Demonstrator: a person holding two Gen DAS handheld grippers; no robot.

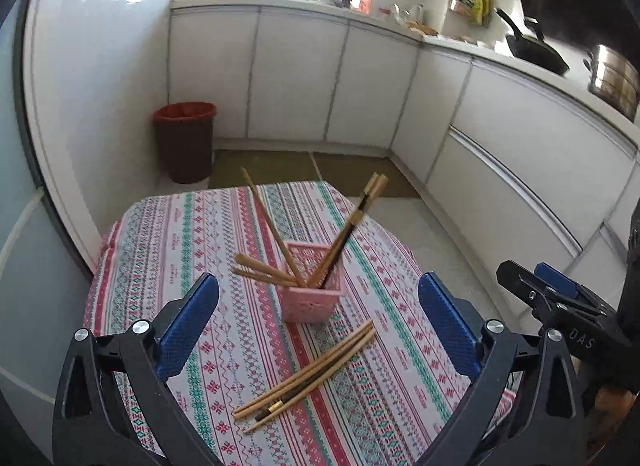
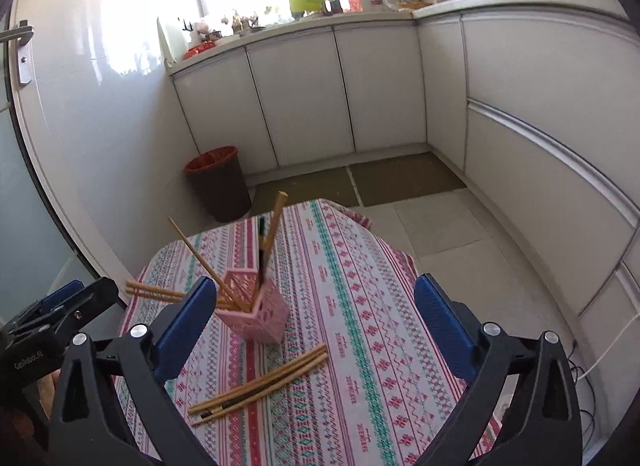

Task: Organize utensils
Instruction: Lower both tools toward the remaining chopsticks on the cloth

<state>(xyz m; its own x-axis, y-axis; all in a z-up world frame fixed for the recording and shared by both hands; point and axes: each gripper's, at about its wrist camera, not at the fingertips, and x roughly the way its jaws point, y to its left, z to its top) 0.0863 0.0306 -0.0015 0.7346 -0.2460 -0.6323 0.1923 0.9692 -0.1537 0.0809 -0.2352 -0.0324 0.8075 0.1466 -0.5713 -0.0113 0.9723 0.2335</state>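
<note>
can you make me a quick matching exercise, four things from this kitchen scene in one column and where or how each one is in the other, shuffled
Things:
1. pink basket
2. loose chopsticks
3. red-rimmed bin
4. left gripper

Places or states:
A. on the floor by the white cabinets
B. open, nothing between its fingers
C. upright on the patterned tablecloth, chopsticks leaning out of it
D. lying flat in a bundle on the cloth, nearer the camera than the basket

Pairs: 1-C, 2-D, 3-A, 4-B
</note>
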